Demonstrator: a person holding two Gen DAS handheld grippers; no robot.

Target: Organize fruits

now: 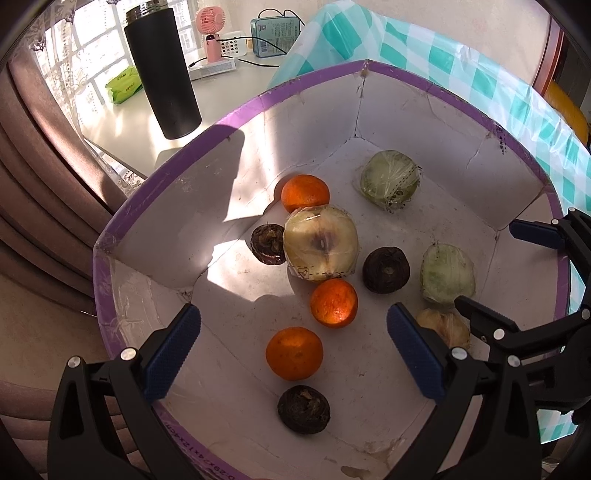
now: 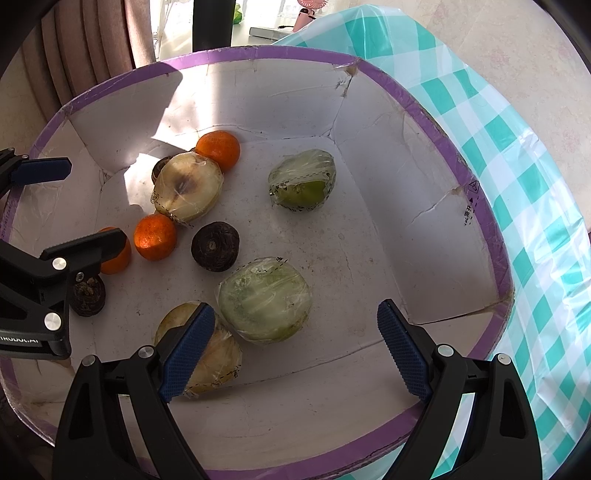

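A white cardboard box with a purple rim (image 1: 236, 110) holds the fruit. In it lie three oranges (image 1: 294, 353), three dark brown round fruits (image 1: 386, 269) and several plastic-wrapped fruit halves, two of them yellowish (image 1: 320, 248) and two green (image 1: 389, 180). My left gripper (image 1: 293, 314) hangs open above the box floor, with the nearest orange just below the gap between its fingers. My right gripper (image 2: 295, 312) is open over a wrapped green half (image 2: 264, 299). Its left finger covers part of a wrapped yellowish half (image 2: 218, 358). Neither gripper holds anything.
The box sits on a teal-and-white chequered cloth (image 2: 535, 206). Behind it a white table carries a black flask (image 1: 162, 70), a pink fan (image 1: 211, 29), a teal tin (image 1: 273, 37) and a green packet (image 1: 123, 85). Brown curtains (image 1: 44, 192) hang at the left.
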